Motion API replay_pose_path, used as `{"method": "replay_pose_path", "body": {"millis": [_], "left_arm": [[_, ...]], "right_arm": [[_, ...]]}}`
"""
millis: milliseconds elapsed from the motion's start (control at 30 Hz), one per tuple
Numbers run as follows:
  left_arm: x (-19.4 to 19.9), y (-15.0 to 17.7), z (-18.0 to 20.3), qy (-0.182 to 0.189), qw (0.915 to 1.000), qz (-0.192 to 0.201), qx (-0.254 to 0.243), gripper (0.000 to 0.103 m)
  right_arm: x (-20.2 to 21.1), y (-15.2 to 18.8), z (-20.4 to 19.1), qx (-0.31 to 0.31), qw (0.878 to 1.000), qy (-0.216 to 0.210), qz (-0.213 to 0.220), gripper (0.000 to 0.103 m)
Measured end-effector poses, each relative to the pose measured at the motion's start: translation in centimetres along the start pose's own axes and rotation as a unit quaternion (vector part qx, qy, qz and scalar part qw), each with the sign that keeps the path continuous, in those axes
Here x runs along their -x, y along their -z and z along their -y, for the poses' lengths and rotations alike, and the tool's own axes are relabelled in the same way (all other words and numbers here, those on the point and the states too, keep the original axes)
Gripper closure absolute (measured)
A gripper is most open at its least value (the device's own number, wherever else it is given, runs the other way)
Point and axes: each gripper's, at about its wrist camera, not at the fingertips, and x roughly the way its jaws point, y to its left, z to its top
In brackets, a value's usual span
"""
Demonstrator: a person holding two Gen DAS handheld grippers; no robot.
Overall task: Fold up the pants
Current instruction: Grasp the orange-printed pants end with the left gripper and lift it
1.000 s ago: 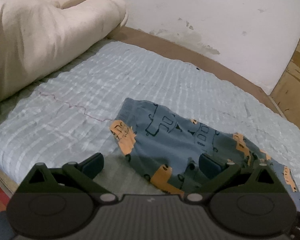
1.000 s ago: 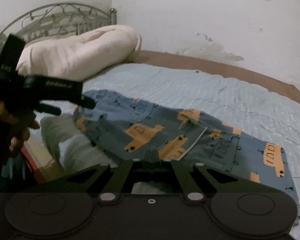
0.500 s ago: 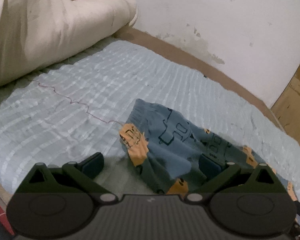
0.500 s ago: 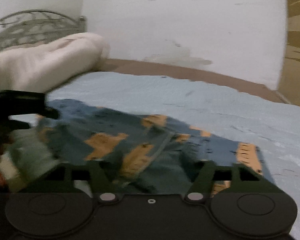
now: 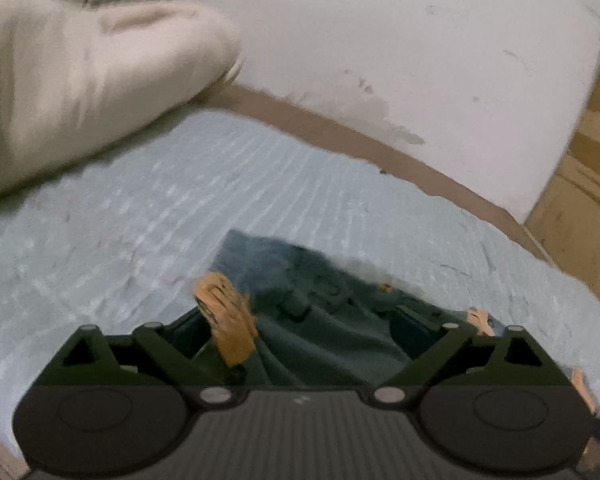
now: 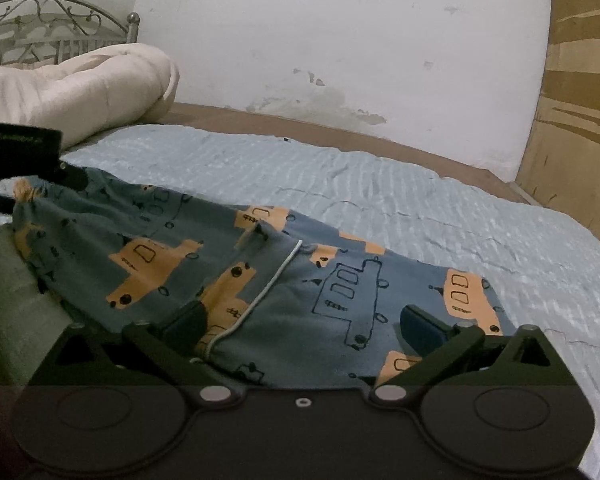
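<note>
Blue-grey cotton pants printed with orange and outlined vehicles (image 6: 260, 280) lie spread on the pale blue ribbed bedsheet (image 6: 420, 200), near the front edge of the bed, one end bunched at the left of the right wrist view.

Right gripper (image 6: 304, 326): jaws wide apart, having just been opening; fabric lies flat between and under the dark fingertips (image 6: 420, 326), pads not pressing on it. A white piping seam crosses the cloth just inside its left finger.

Left gripper (image 5: 296, 330): jaws spread wide, having just closed a little; a raised fold of the pants (image 5: 300, 320) with an orange patch sits between the fingers. View is blurred; pads do not appear to clamp the cloth. In the right wrist view the left gripper (image 6: 72, 178) shows as a black body at the far left edge, over the bunched end of the pants.

Surroundings: a rolled cream quilt (image 6: 80, 88) lies at the head of the bed, well apart from the pants, in front of a grey wrought-metal headboard (image 6: 52, 20). A brown strip of mattress (image 6: 340, 136) shows between sheet and stained white wall (image 6: 340, 40). A brown wooden panel (image 6: 580, 100) stands at the right. Nothing lies on the sheet between pants and wall.
</note>
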Motion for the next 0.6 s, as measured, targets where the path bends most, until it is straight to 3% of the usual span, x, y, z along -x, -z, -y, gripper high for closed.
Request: {"method": "replay_pose_path", "body": {"millis": [133, 300, 467, 600], "left_arm": [[0.4, 0.5, 1.9, 0.006, 0.9989, 0.017, -0.043, 0.007], [0.7, 0.4, 2.4, 0.006, 0.9985, 0.021, -0.051, 0.007], [0.8, 0.1, 0.9, 0.0, 0.9995, 0.015, -0.027, 0.005], [-0.3, 0.0, -1.6, -0.014, 0.9992, -0.024, 0.028, 0.005]], "right_arm": [[0.0, -0.2, -0.3, 0.01, 1.0, 0.003, -0.002, 0.001], [-0.1, -0.3, -0.6, 0.016, 1.0, 0.007, -0.003, 0.001], [-0.1, -0.4, -0.7, 0.017, 1.0, 0.007, -0.004, 0.001], [-0.1, -0.5, -0.7, 0.025, 1.0, 0.006, -0.002, 0.001]]}}
